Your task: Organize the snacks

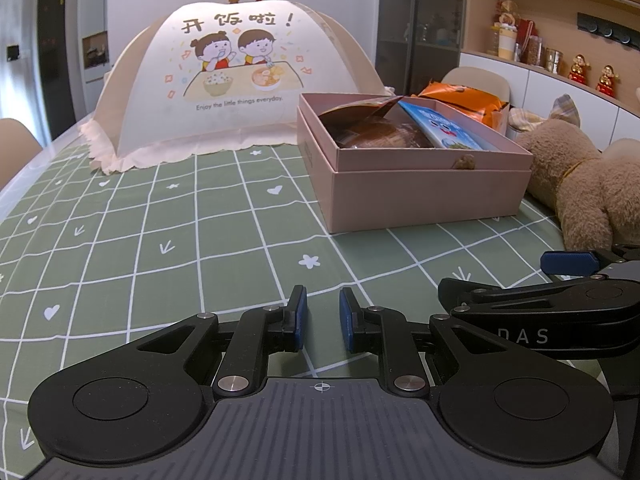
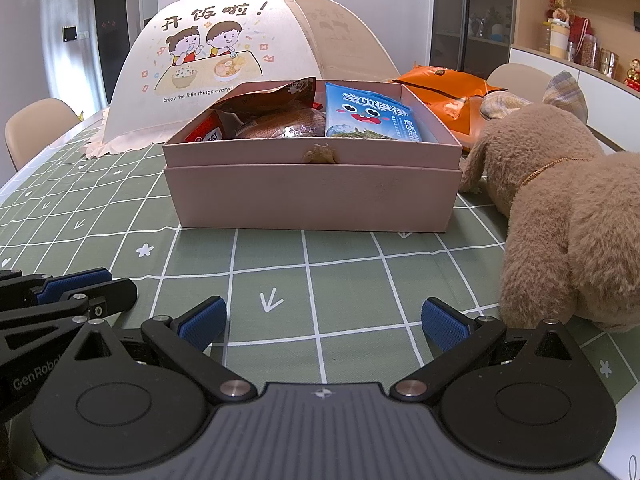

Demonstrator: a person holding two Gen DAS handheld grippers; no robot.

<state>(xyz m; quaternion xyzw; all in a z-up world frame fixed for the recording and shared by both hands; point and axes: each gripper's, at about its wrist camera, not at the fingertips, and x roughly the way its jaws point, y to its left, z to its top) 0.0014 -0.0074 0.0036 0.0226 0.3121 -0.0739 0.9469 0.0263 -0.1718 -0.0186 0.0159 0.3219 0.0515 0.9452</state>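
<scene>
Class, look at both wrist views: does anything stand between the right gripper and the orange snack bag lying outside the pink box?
Yes. The orange snack bag lies behind the pink box, which sits directly ahead of the right gripper. The plush toy flanks the right side. The jaws stand wide open and empty, so reaching means going over the box.

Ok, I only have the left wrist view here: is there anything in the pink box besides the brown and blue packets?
Observer: Yes. The right wrist view shows a red packet tucked in the near left corner of the pink box, beside the brown packet.
Operator: And the right gripper? I only see its side.
Observer: The right gripper is wide open with nothing between its fingers, over the tablecloth short of the box.
</scene>
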